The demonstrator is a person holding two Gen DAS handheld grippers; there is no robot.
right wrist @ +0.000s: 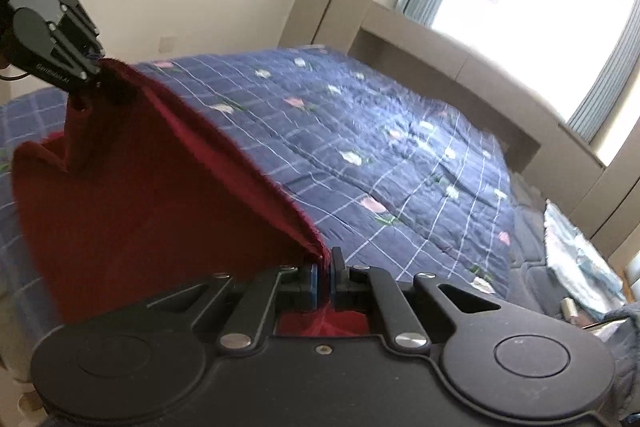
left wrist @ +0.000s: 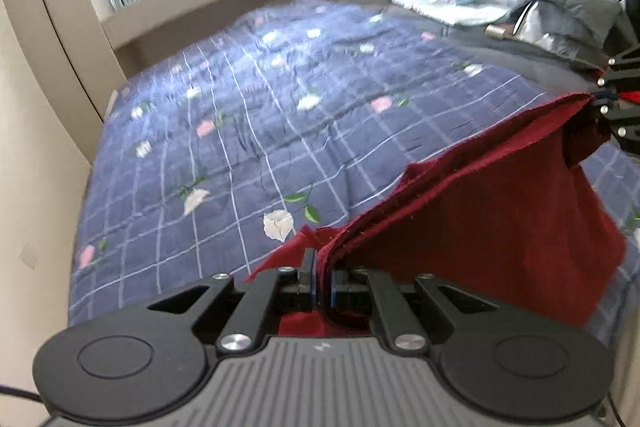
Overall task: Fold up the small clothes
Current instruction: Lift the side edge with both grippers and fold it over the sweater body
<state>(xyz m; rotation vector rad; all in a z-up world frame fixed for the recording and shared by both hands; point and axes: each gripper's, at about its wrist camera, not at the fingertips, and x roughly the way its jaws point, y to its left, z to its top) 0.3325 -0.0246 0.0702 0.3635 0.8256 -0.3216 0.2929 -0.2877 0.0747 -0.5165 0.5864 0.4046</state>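
The dark red woven cloth garment (left wrist: pixel 492 211) hangs in the air, stretched between the two claws above the bed. The left claw (left wrist: pixel 322 277) is clenched on one corner of it: the black fingers (left wrist: pixel 307 273) press together on the doubled edge, and loose red fabric bunches behind them, against the claw body. The right claw (right wrist: pixel 325 277) is likewise clenched on the opposite corner, its fingers (right wrist: pixel 337 273) pinching the cloth, with a red fold gathered directly behind the grip.

From the left claw the upper edge of the garment runs ahead and to the right, up to the other claw, seen at the right margin (left wrist: pixel 608 107). From the right claw the same edge runs ahead and to the left, up to the other claw at the upper left (right wrist: pixel 90 65). The edge shows two layers lying close together. The body of the garment droops below this edge, between the claws; whether its lower hem touches the bed cannot be told.

Beneath and ahead of both claws lies the navy quilted bedspread with pale grid lines and pink and white flowers (left wrist: pixel 256 115). A grey padded jacket (left wrist: pixel 568 3) lies beyond the right claw, at the head of the bed.
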